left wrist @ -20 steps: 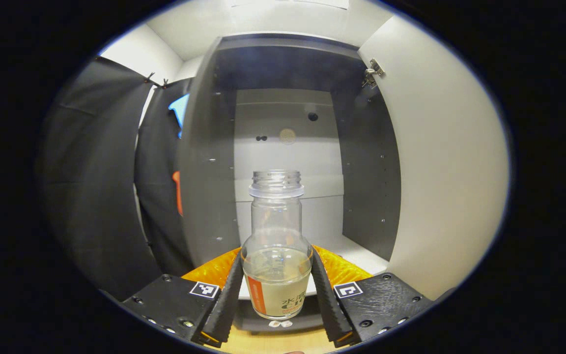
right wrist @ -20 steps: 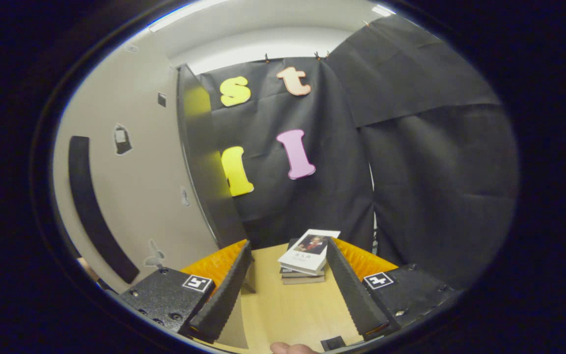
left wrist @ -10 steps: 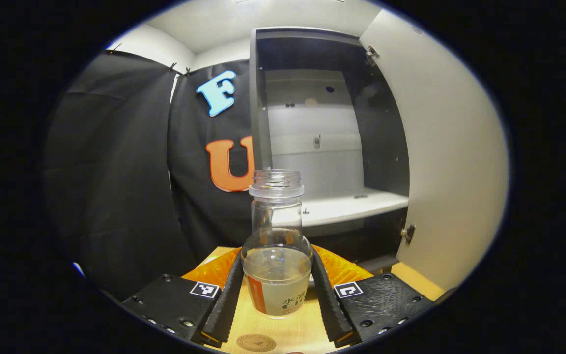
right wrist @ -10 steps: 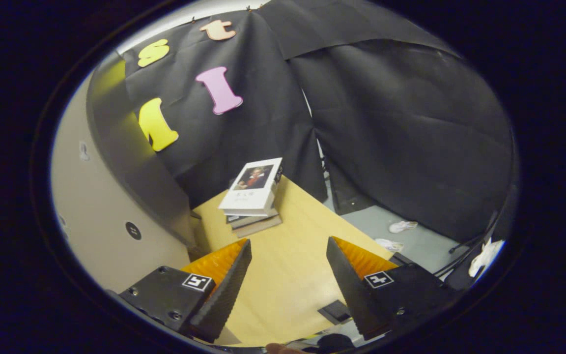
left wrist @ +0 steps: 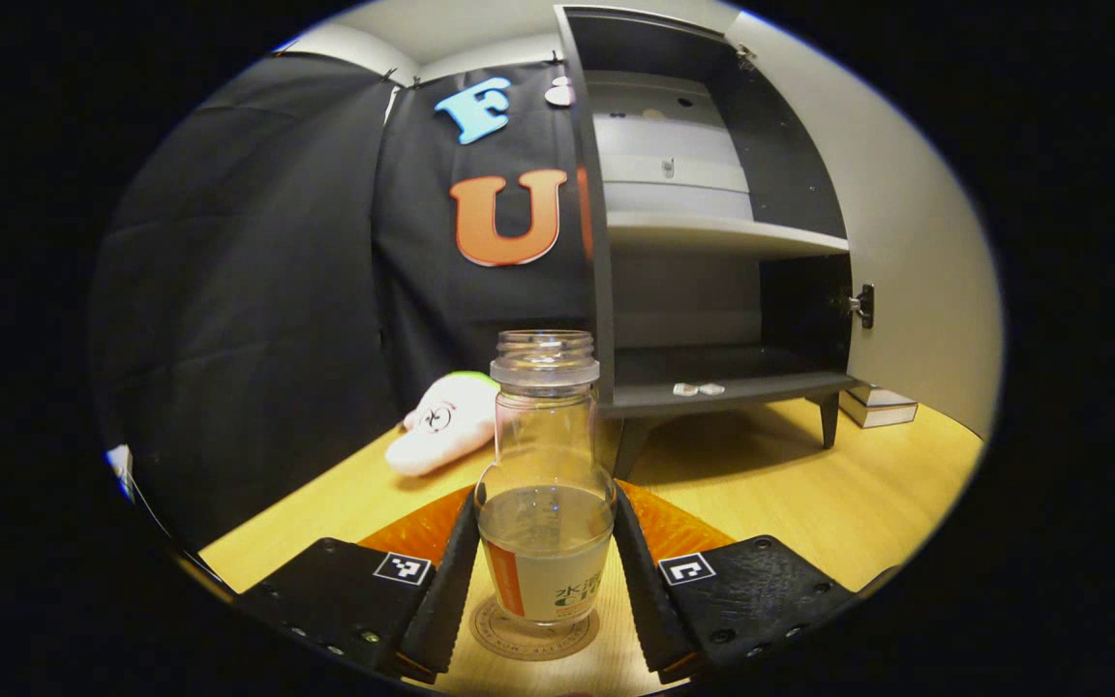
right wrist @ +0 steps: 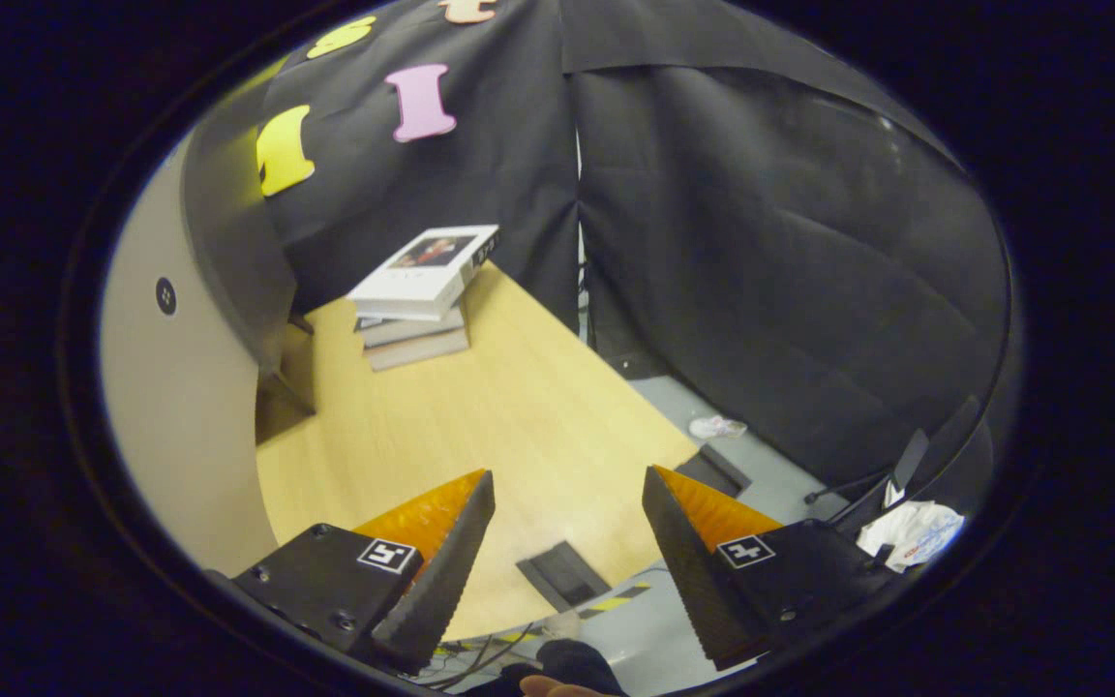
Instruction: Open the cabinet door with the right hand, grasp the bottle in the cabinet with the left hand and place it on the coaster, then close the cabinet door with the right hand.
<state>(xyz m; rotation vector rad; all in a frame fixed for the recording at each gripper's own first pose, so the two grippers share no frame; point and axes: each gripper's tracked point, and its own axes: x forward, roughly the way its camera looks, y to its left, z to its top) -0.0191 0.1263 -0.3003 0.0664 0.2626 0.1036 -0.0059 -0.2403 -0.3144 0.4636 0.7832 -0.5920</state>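
The bottle, clear, uncapped and upright, sits between the two fingers of the left claw, which press against its lower sides. Its base is directly over the round coaster on the desk; whether it touches the coaster, I cannot tell. Behind it the cabinet stands with its door swung open. A white plush toy lies near the cabinet. The right claw is spread wide and holds nothing, above the desk edge, with stacked books farther off.

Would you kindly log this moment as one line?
left gripper: shut on bottle | bottle: over coaster | right gripper: open | cabinet door: open
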